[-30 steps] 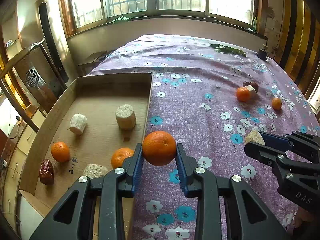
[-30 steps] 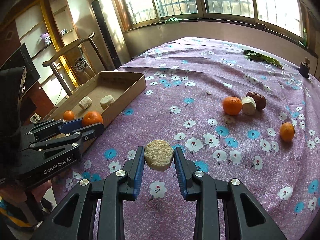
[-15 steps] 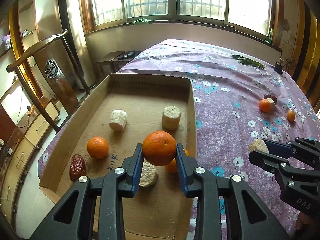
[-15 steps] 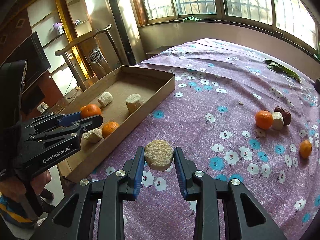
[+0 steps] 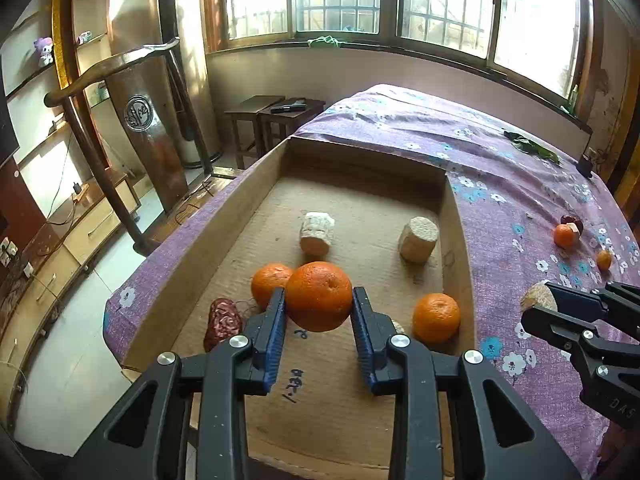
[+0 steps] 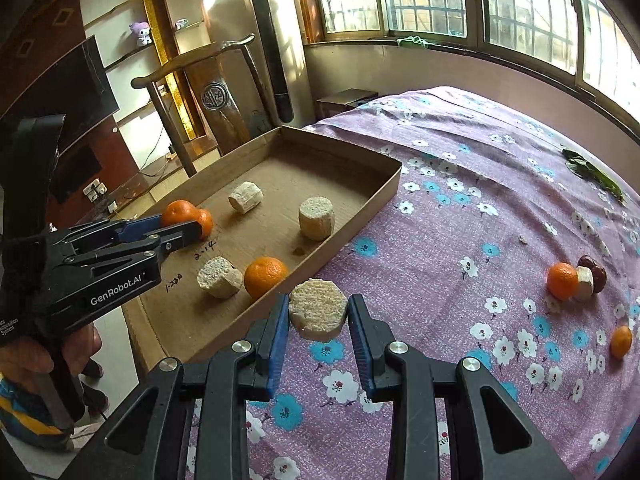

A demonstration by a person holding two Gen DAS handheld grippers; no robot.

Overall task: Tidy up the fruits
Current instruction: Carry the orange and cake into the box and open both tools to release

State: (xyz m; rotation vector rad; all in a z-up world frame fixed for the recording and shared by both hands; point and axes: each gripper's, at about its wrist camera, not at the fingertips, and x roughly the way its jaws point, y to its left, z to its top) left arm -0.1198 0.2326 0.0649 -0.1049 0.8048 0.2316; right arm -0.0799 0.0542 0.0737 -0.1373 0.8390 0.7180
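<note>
Both tongs carried left since earlier frame: left tongs (image 5: pixel 319 306), clamping orange (image 5: pixel 319 296), now over box (image 5: pixel 264 168) instead of cloth (image 5: pixel 500 208); right tongs (image 6: pixel 318 314), clamping pale chunk (image 6: pixel 318 314), now beside box's near wall. Box beneath left tongs holds two oranges, three pale chunks, one date (image 5: pixel 223 322). Far right on cloth: two oranges, chunk, date.

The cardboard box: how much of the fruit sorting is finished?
Done: the cardboard box holds two oranges, three pale chunks and a red date. In hand: left gripper carries an orange, right gripper a pale chunk. Left: four pieces on the cloth.
</note>
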